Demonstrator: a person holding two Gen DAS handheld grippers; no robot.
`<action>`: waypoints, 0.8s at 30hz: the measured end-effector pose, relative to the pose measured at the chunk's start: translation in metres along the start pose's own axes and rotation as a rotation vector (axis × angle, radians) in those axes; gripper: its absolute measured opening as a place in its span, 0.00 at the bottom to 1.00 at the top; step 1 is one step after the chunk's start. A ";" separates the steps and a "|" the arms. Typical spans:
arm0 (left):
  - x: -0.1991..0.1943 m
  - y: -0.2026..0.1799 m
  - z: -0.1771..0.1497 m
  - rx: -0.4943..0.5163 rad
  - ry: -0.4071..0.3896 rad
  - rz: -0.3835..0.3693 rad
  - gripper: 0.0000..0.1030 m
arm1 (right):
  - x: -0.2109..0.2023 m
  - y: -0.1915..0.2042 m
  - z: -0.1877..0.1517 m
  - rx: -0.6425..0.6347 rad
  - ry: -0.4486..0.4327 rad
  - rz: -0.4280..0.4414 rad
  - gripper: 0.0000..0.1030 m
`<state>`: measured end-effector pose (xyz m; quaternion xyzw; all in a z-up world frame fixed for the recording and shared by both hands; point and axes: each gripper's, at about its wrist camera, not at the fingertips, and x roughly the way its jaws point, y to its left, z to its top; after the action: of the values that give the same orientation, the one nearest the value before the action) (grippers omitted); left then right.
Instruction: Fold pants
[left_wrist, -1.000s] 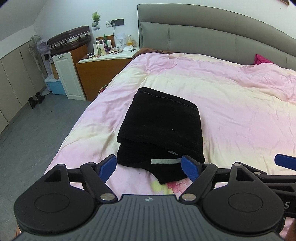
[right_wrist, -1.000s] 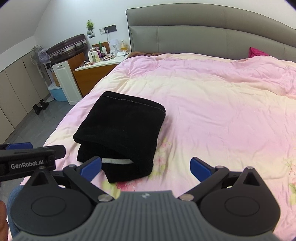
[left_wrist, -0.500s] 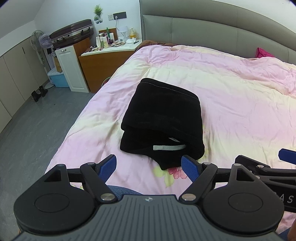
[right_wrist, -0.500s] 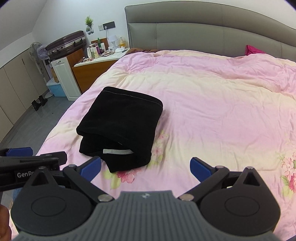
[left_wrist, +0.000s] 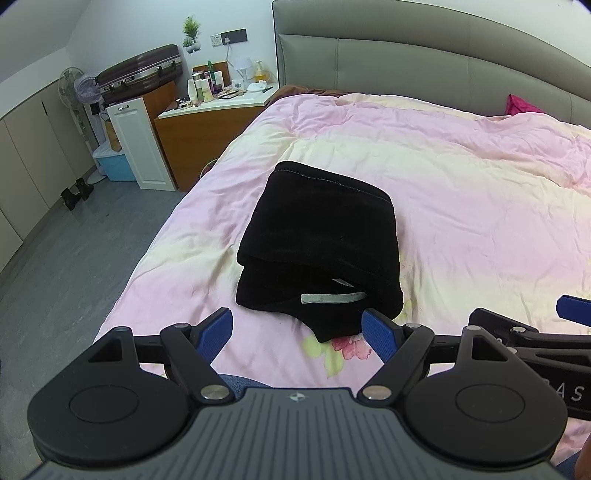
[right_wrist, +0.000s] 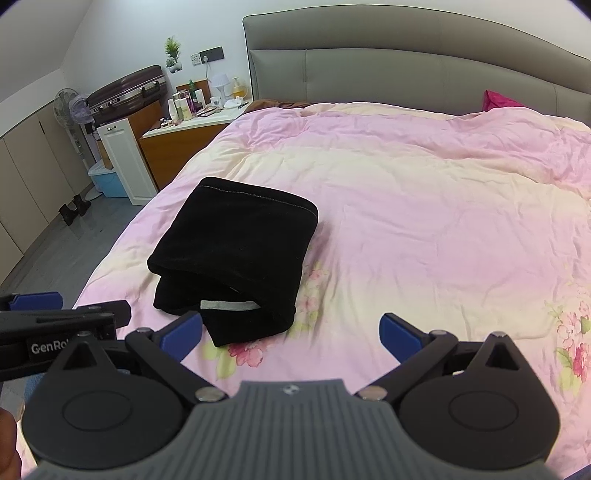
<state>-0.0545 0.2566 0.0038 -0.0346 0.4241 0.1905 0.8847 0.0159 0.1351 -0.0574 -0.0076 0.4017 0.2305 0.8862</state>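
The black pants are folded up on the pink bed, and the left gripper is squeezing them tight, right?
Not quite. The black pants are folded on the pink bed, but the left gripper isn't squeezing them: its blue fingers stand wide open, short of the cloth. The left wrist view shows it.

Both wrist views look steeply down from the bed's (left_wrist: 461, 192) near edge toward the headboard (right_wrist: 406, 70) — the left beside the right, each catching the folded pants (left_wrist: 321, 240) lower centre-left.
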 end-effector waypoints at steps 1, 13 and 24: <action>0.000 0.000 0.000 0.000 -0.001 0.000 0.90 | -0.001 0.000 0.000 0.000 0.000 0.000 0.95; 0.001 -0.001 0.001 0.006 -0.001 -0.010 0.88 | -0.003 -0.003 -0.001 0.008 -0.004 -0.008 0.95; 0.001 -0.001 0.001 0.008 0.000 -0.009 0.88 | -0.003 -0.004 -0.001 0.009 -0.003 -0.008 0.95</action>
<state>-0.0528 0.2566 0.0034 -0.0330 0.4247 0.1848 0.8857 0.0153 0.1302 -0.0565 -0.0046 0.4013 0.2253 0.8878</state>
